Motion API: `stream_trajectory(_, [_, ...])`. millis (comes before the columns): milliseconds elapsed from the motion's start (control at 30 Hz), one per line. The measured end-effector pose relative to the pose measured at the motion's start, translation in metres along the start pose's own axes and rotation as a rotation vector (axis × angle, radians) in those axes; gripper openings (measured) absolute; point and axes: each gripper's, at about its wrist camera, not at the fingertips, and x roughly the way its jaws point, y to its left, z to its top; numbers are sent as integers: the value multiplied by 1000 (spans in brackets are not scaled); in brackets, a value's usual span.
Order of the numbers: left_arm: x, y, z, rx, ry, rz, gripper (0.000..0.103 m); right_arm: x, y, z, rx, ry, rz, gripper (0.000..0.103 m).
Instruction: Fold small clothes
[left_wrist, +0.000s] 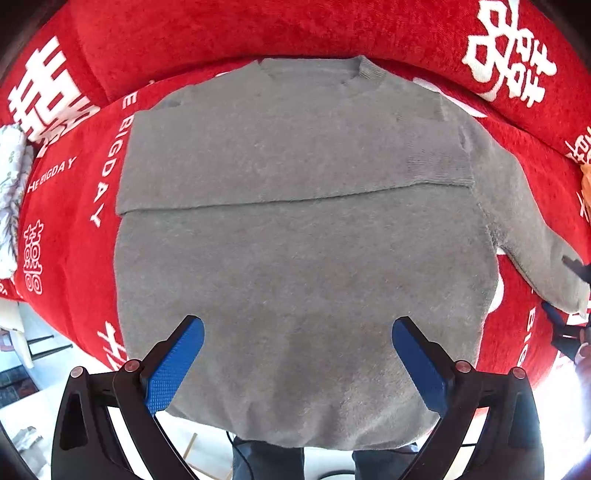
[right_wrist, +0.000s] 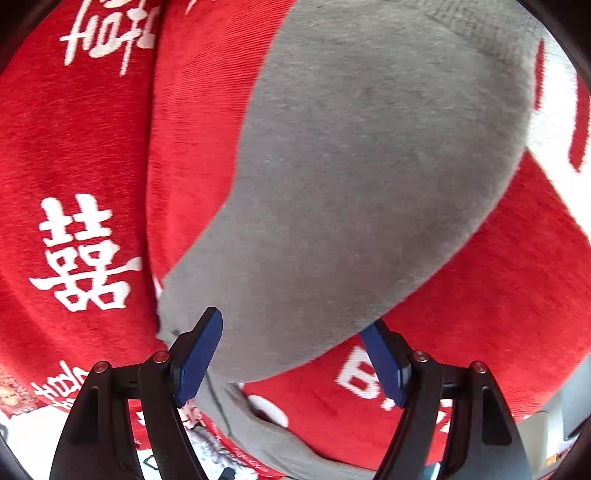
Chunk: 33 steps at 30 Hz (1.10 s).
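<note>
A grey knit sweater (left_wrist: 295, 221) lies flat on a red sofa cover (left_wrist: 85, 229), collar at the far side. One sleeve is folded across the chest; the other sleeve (left_wrist: 532, 229) stretches out to the right. My left gripper (left_wrist: 297, 354) is open above the sweater's hem, holding nothing. In the right wrist view, my right gripper (right_wrist: 295, 354) is open with its blue fingers (right_wrist: 197, 362) either side of the end of the grey sleeve (right_wrist: 351, 184). The right gripper also shows at the right edge of the left wrist view (left_wrist: 570, 295), by the sleeve cuff.
The red cover carries white characters and lettering (right_wrist: 85, 254). The sofa back (left_wrist: 295, 26) rises behind the sweater. A floral cloth (left_wrist: 11, 184) lies at the left. The sofa's front edge and pale floor (left_wrist: 44, 373) are near the hem.
</note>
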Motion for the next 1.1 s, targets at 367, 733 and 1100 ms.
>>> stream_trajectory(367, [23,-51,14,137,37,-22,102,-21,-47,-19,43,-8,113,79])
stream_trajectory(733, [21,-76,35,185,-37,-35,102,-16,-8,22,29,-138,264,79])
stream_trajectory(1100, [17,20,55,85,-130,-33,102,-17,103,-14,-284,-145,324,5])
